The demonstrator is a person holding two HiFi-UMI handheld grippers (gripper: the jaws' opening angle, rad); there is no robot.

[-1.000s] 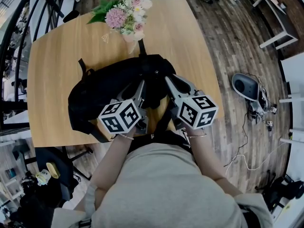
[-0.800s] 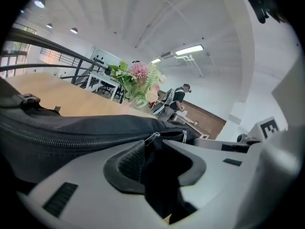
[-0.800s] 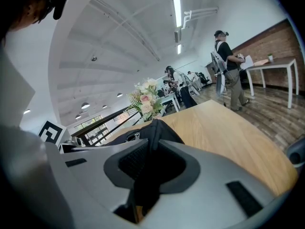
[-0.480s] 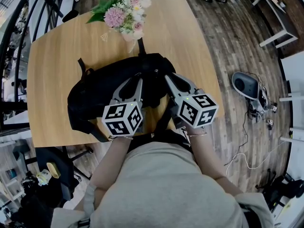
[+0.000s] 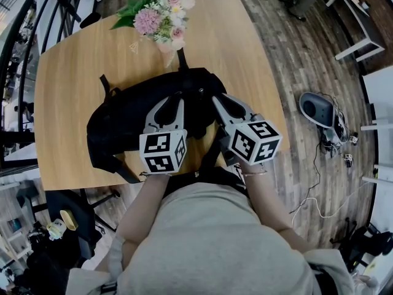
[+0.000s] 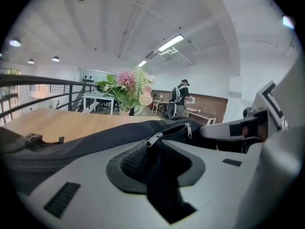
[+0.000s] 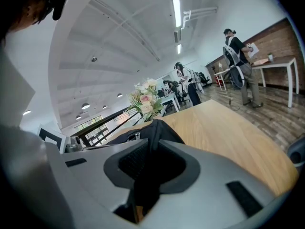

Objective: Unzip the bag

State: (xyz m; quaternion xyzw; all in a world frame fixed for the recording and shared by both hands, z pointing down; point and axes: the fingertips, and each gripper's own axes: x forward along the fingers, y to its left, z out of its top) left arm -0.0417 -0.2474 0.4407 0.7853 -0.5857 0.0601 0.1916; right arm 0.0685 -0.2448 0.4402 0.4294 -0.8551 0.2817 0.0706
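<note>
Head view: the bag (image 5: 123,125) is lying on the surface (image 5: 67,72), with the left tongs (image 5: 170,101) and right tongs (image 5: 216,100) working at its near top edge.

Left gripper view: the left tongs have just been closing. Their jaws are standing apart with the zipper pull (image 6: 155,138) between the tips. They should be pinching the tab squarely before drawing it along the track.

Right gripper view: the right tongs are clamping a fold of bag fabric, anchoring it against the pull.

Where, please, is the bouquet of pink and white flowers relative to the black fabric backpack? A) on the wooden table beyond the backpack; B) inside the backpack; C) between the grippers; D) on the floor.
A: the bouquet of pink and white flowers sits on the wooden table beyond the black fabric backpack's far side.
</note>
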